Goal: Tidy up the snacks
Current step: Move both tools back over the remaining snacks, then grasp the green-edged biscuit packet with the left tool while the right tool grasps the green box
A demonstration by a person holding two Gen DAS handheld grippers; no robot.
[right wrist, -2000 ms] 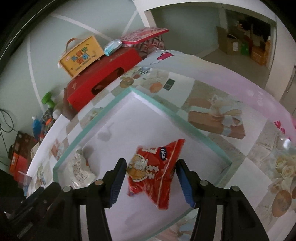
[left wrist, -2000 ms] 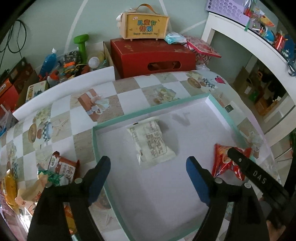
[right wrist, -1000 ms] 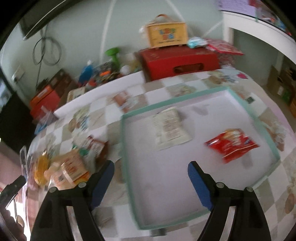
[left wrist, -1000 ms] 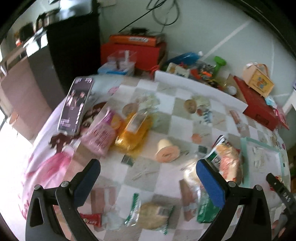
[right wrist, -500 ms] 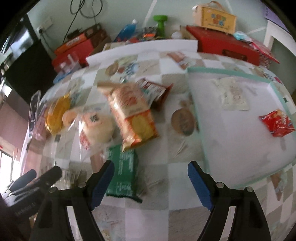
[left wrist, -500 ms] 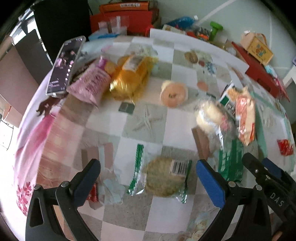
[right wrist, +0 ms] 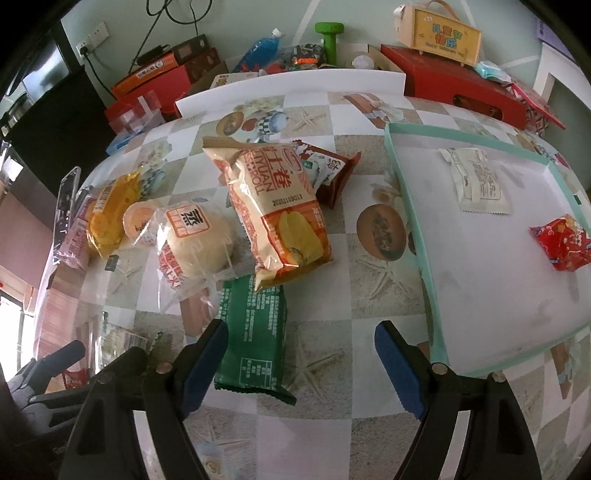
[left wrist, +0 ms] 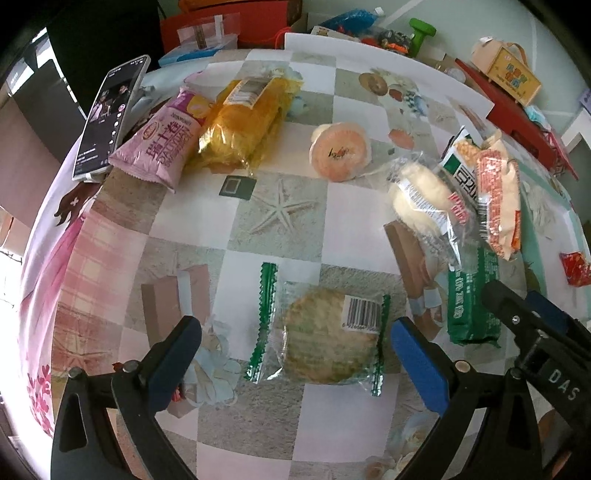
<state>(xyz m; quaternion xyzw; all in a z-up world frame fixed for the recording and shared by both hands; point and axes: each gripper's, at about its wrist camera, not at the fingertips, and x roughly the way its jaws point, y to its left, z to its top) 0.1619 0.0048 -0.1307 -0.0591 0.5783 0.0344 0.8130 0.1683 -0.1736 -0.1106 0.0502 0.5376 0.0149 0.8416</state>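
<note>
Both my claws are spread wide, gripping nothing. Left gripper points toward 12 o'clock. Right gripper sits at its 3 o'clock.

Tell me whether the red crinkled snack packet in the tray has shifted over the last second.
No. The red crinkled snack packet lies near the far right rim of the mint-edged white tray, right of the pale printed sachet, as before; only the camera swung.

A pale green wall with white lines rises behind the bench, which wears a checkered seaside-print cloth. A socket with black cables sits upper left. A white shelf unit stands right; daylight glares low left.
</note>
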